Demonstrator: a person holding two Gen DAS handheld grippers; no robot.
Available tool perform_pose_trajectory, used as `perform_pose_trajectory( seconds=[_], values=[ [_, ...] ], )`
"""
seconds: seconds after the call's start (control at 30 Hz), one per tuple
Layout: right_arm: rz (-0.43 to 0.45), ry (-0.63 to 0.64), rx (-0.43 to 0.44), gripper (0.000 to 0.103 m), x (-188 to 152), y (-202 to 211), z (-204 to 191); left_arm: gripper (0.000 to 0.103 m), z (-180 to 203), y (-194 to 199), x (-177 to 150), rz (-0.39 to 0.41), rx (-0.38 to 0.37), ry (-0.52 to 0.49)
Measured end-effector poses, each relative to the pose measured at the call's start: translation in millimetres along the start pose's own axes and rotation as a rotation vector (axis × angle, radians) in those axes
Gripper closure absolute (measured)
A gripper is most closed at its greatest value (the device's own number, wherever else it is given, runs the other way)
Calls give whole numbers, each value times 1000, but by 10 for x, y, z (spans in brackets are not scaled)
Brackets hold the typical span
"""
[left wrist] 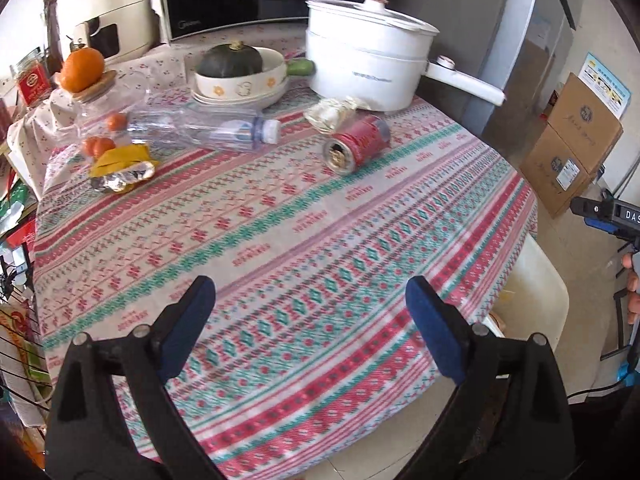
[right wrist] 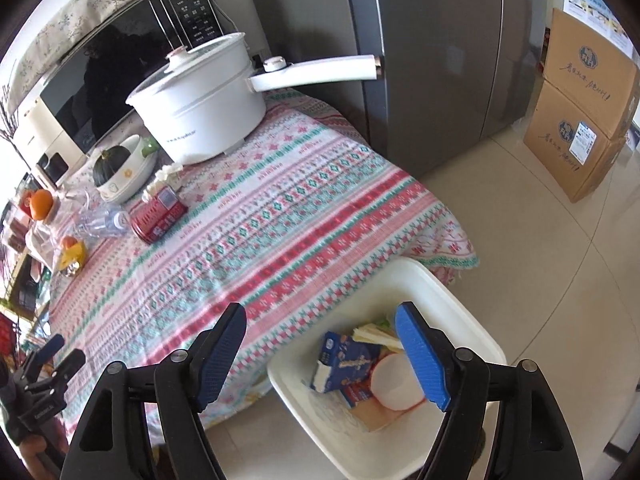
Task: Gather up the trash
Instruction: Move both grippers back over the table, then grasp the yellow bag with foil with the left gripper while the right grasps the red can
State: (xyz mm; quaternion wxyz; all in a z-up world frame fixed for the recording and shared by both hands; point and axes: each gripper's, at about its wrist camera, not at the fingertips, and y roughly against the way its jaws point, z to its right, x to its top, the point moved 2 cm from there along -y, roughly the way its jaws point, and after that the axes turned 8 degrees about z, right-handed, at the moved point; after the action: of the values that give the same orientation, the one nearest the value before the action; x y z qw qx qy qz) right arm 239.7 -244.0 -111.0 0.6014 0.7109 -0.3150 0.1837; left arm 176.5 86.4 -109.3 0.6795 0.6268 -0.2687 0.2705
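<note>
Right gripper (right wrist: 320, 354) jaws spread, empty, over the white bin (right wrist: 460, 300) holding cartons. Left gripper (left wrist: 310, 326) also wide and empty above the tablecloth (left wrist: 280, 240). Remaining trash at 12 o'clock: red can (left wrist: 354, 144), plastic bottle (left wrist: 208, 130), yellow wrapper (left wrist: 120, 166). Next: approach the can across its body, not its ends.
</note>
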Motion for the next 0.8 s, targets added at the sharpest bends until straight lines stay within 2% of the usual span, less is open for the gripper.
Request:
perform_pose_trajectory(
  seconds=[0.1,0.27,0.43,0.6,0.7,0.8],
  values=[
    [14,-12,-16,21,81,-198,-284,6,-481,-40,138,21,48,68],
    [-27,-12,8,21,73,-629,-778,6,-1174,-288,221,37,90,177],
    [-8,-44,27,21,105,-975,-1216,6,-1627,-561,248,63,104,238],
    [29,-9,22,21,275,-1274,-1604,6,-1829,-807,400,108,121,196],
    [30,-43,58,21,376,-1431,-1771,6,-1813,-933,525,139,128,128],
    [9,-80,75,21,408,-1623,-1905,6,-1792,-1088,664,137,160,54]
  ],
)
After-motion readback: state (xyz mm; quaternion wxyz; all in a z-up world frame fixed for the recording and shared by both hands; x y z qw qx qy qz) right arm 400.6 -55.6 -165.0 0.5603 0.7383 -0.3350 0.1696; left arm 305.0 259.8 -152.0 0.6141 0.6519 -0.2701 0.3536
